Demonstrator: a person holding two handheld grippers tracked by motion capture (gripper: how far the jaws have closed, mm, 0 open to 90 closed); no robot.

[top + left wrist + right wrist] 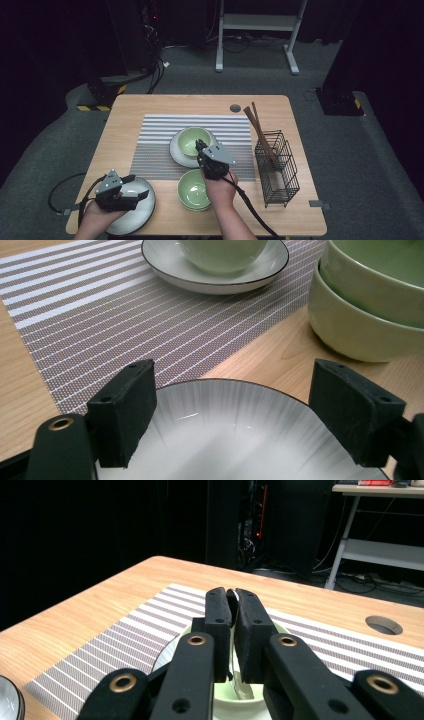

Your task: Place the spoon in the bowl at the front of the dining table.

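Observation:
A green bowl [190,140] stands on a white plate [177,154] on the striped placemat [155,135]. My right gripper [200,145] hovers over that bowl's near rim. In the right gripper view its jaws [231,598] stand almost together around a thin pale spoon [234,680] that hangs down into the bowl [225,702]. At the front left, my left gripper [137,189] is low over a grey-white plate [135,216]. Its jaws [235,385] are wide apart on either side of the plate's far rim [235,440] without pressing on it.
Two stacked green bowls [192,192] sit near the front edge, just below my right hand, and show in the left gripper view [365,315]. A black wire basket [277,170] holding chopsticks [257,127] stands at the right. A round cable hole [235,108] lies at the table's back.

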